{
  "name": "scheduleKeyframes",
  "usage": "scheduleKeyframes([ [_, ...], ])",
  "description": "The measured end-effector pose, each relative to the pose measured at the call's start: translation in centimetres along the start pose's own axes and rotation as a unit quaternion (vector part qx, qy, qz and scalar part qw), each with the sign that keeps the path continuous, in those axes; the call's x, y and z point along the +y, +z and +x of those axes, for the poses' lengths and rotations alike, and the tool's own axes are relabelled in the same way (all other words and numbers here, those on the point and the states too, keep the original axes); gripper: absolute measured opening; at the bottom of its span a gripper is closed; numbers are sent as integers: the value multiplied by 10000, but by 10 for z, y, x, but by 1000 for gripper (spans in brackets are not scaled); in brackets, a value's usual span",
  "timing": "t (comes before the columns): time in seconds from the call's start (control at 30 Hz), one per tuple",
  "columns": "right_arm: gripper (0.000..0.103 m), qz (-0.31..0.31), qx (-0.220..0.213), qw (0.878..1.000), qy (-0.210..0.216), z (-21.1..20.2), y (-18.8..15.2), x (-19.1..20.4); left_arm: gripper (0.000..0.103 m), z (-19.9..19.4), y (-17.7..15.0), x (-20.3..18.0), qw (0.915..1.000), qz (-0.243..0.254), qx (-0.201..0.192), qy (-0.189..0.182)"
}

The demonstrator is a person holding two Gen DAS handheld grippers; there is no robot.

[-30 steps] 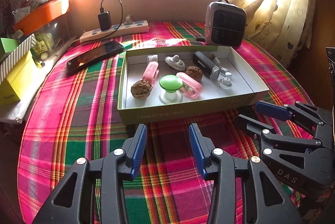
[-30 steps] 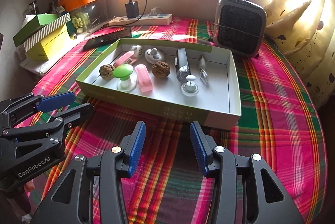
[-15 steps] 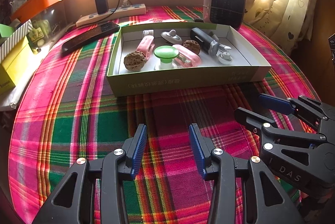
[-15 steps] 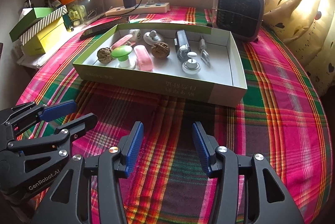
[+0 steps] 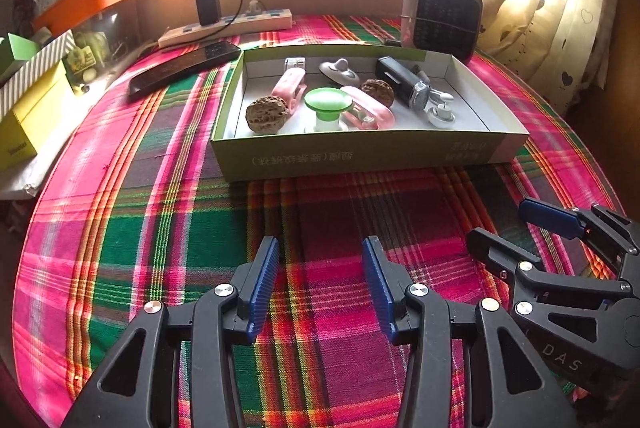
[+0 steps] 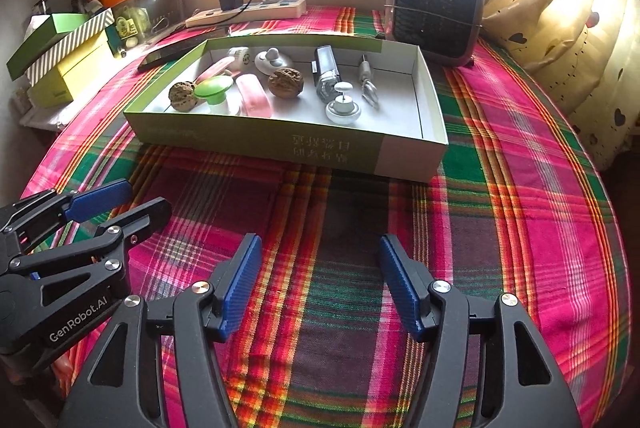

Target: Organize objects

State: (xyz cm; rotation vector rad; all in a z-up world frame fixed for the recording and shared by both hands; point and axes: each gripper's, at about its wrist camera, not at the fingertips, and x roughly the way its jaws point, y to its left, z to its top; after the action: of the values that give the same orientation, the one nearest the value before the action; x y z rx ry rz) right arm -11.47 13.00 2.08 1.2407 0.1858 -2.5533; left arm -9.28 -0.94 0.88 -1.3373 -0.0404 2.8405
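Through the left wrist camera, I see my left gripper (image 5: 320,280) hanging over bare plaid cloth, its blue-padded jaws spread and opening a little more, nothing between them. Well ahead sits the shallow green cardboard box (image 5: 360,158) with everything apparently inside it: a wrinkled brown walnut (image 5: 267,114), a green mushroom-shaped knob (image 5: 328,104), two pink plastic clips (image 5: 366,110), a second walnut (image 5: 377,92), a black and silver cylindrical gadget (image 5: 402,84) and small white suction hooks (image 5: 440,114). The red and green plaid tablecloth (image 5: 160,228) around the box holds none of those small items, so I judge the gathering finished, or close to it.

From the right wrist camera, my right gripper (image 6: 320,284) is also empty, its jaws opening wide over the cloth, with the left one beside it at the frame's left edge. The box lies near, its right end bare. A black remote-like bar (image 6: 168,50), a white power strip (image 6: 248,12) and a small grey heater (image 6: 434,10) stay outside the box; whether they count as things to tidy, I cannot tell.
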Motion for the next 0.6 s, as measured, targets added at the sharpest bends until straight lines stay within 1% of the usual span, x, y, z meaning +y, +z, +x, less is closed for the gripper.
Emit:
scheduleKeyframes([
  [0.17,64,1,9,10000,-21,0,-1,-1,43,0,0,-2,10000,26,16,71],
  [0.37,71,53,41,10000,-74,2,0,-3,44,0,-1,-4,9998,-23,25,170],
  [0.6,72,16,43,10000,-66,1,-1,-3,45,-1,-2,-5,9997,-85,30,248],
])
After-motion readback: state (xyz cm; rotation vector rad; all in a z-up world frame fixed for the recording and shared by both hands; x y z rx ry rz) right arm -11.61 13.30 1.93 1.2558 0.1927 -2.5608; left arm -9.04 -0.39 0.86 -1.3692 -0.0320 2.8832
